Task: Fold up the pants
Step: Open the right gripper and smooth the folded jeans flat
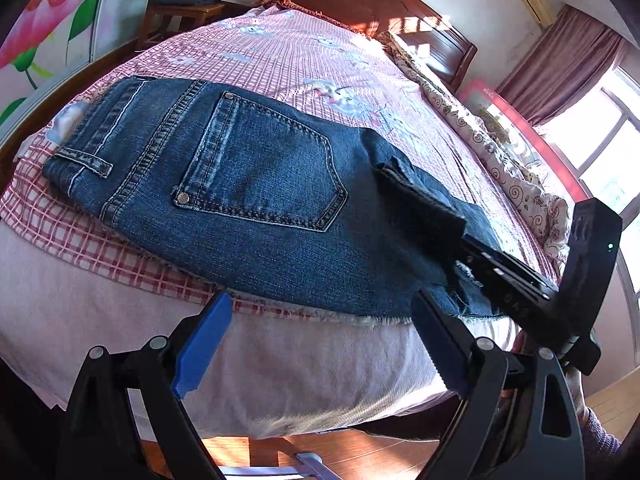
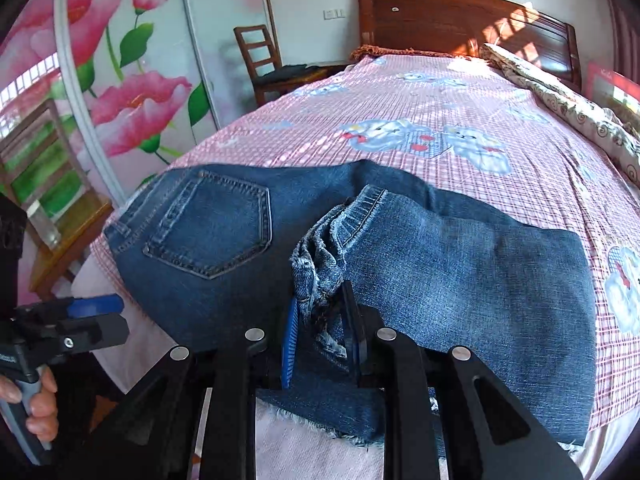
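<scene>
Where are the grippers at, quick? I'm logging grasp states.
Left gripper: open, holding nothing, at the bed's edge.
Right gripper: shut on the jeans' frayed hem.

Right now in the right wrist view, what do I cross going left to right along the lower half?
left gripper → back pocket of the jeans → right gripper shut on the frayed hems → folded leg panel → checked bedsheet

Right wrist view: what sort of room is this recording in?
Most likely a home bedroom: a bed with a pink checked sheet, a dark wooden headboard, and a flower-painted sliding wardrobe door.
</scene>
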{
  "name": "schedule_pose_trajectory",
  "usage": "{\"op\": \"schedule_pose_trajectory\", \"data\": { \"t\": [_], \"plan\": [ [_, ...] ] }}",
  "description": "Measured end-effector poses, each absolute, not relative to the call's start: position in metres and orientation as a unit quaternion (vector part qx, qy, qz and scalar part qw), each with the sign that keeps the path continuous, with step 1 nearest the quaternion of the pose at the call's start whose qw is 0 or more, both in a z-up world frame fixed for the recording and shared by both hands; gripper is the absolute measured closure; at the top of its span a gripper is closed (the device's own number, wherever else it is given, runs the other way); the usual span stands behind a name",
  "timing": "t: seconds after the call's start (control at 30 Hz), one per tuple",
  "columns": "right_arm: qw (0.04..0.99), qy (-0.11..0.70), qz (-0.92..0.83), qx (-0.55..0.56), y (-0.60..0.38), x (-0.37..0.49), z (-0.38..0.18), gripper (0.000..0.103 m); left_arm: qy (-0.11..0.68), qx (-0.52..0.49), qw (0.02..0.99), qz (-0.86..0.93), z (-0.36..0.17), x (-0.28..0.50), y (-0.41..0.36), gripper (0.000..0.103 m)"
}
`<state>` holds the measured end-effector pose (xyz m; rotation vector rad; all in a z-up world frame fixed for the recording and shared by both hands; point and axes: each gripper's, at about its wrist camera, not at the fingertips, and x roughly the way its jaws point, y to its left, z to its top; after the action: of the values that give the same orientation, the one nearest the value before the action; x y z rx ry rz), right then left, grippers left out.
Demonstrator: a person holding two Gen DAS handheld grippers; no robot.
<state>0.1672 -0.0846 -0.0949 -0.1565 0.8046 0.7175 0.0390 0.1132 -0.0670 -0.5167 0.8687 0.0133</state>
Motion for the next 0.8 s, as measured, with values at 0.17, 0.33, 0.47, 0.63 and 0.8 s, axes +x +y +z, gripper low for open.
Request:
{"op": "schedule_pose_trajectory", "data": {
  "t": [0.17,0.33,0.47,0.63,0.8],
  "plan": [
    [0.847,0.403,0.341,-0.067,-0.085,0.166,-0.126,0.083,0.416,-0.24,0.877,0.011,-0.066,0.039,0.112,0.012],
    [0.826,0.432,0.359,-0.056,-0.078,0.17,-0.115,0.058,0.419,-0.244,0.875,0.017,-0.072,0.039,0.117,0.012],
    [0.818,0.424,0.387,0.041,-0.096,0.17,-0.091,0.058,0.416,-0.237,0.878,0.022,-0.073,0.037,0.119,0.012],
    [0.863,0.415,0.289,-0.007,-0.096,0.189,-0.097,0.054,0.422,-0.24,0.874,0.029,-0.081,0.037,0.123,0.012],
    [0.869,0.414,0.266,-0.046,-0.086,0.183,-0.132,0.033,0.416,-0.246,0.874,0.052,-0.079,0.033,0.14,0.008]
  ]
}}
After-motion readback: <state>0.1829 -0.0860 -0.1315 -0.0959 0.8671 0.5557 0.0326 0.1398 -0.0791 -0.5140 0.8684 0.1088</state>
